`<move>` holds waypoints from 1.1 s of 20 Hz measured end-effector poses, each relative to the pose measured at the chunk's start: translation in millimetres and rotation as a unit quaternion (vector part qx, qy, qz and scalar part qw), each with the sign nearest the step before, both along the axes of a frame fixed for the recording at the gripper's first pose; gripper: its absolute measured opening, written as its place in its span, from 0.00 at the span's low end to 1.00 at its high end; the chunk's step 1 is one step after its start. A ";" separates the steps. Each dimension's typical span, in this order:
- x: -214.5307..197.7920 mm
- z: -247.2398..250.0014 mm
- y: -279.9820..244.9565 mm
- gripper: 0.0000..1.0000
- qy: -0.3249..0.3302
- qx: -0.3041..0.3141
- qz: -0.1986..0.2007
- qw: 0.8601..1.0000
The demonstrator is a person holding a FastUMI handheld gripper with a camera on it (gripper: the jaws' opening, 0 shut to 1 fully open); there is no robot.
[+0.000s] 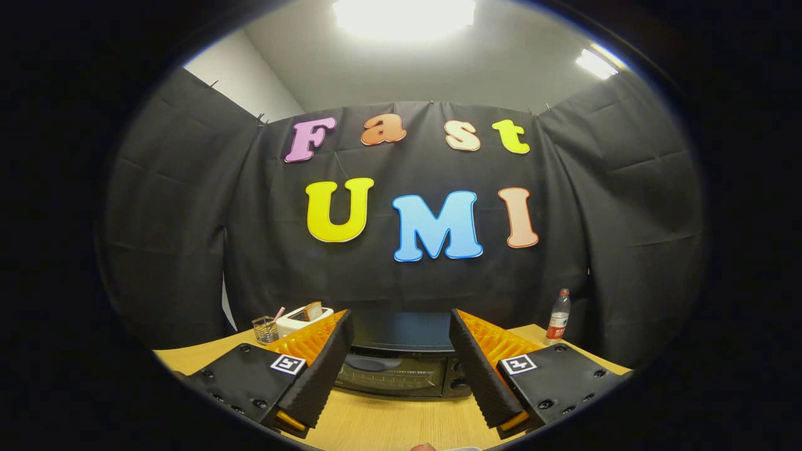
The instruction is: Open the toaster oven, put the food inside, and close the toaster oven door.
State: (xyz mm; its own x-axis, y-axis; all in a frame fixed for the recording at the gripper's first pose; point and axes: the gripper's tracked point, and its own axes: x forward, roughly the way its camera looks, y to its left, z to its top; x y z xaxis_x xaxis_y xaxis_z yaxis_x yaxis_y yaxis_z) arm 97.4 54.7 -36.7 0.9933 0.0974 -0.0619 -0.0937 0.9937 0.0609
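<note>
A light wooden surface [388, 423] stretches ahead of the camera, backed by a wall of black cloth [188, 219]. Far to the left, beyond the left finger, stands a small wire mesh holder [265, 329] with a pink stick rising from it. Just beside it, to its right, sits a white toaster [299, 321] with a slice of bread [312, 310] standing upright in its slot; the left finger hides the toaster's right end. The gripper [400, 357] is held level above the surface, its two fingers [326, 369] spread wide apart with nothing between their pads. Seen straight through the gap between them, and a little beyond their tips, is the toaster oven [401, 369], a dark, low box resting on the surface. Its glass door faces the camera and looks closed, with a wire rack faintly visible behind the glass. Dark control knobs sit on the oven's right side, partly covered by the right finger. The fingers do not touch the oven. Beyond the right finger, near the back edge of the surface, a clear plastic bottle [558, 318] with a red cap and red label stands upright. Ceiling lights glow overhead.
</note>
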 end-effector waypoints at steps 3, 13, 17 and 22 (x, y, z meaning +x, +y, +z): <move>20.5 -14.9 10.1 0.97 0.012 0.001 0.008 1.000; 84.2 -72.3 37.0 0.97 0.069 0.008 0.006 0.998; 99.4 -97.1 41.5 0.97 0.092 0.001 -0.003 0.996; 111.7 -122.6 52.3 0.97 0.121 -0.006 -0.006 0.993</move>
